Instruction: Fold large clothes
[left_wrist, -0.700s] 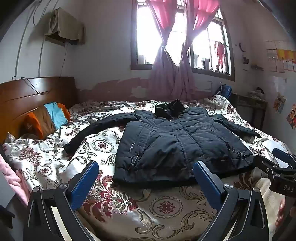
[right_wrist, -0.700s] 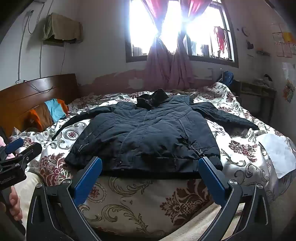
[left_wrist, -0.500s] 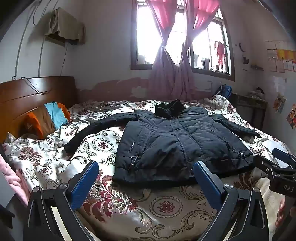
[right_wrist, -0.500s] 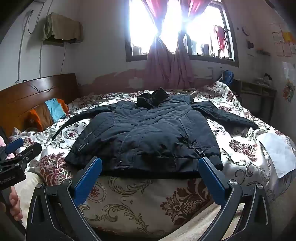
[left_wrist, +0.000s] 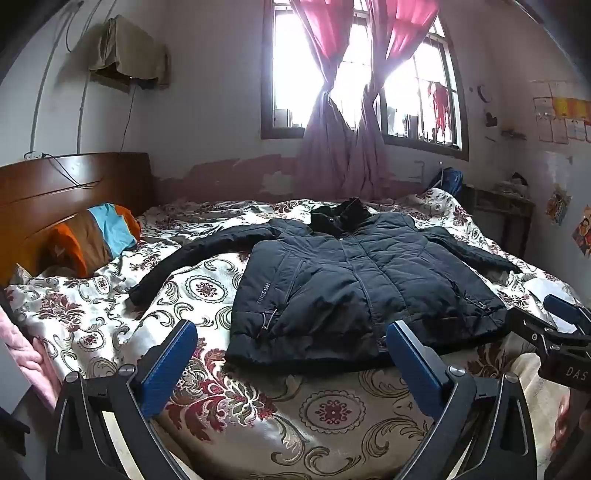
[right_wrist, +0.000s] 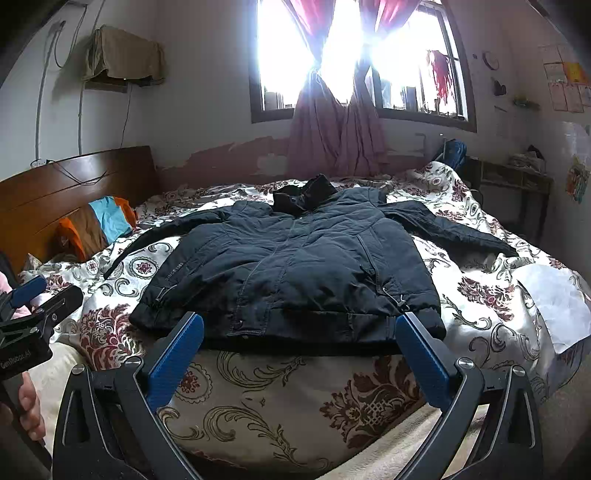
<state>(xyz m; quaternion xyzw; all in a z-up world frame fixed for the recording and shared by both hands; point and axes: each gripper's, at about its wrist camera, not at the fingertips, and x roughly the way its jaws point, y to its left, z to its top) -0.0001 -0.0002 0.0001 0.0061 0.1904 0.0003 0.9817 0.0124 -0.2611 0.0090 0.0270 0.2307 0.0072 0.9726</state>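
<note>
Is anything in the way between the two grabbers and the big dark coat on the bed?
Nothing visible. The open left gripper and open right gripper face the dark navy padded jacket, with only bare floral bedspread between them and its hem.

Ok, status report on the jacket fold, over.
Left gripper and right gripper open, empty, short of the hem. Jacket flat on bed, sleeves spread, unfolded. Nothing in the way.

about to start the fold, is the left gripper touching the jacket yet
Apart. In the left wrist view the left gripper hangs open short of the jacket, with patterned bedspread between its fingertips.
</note>
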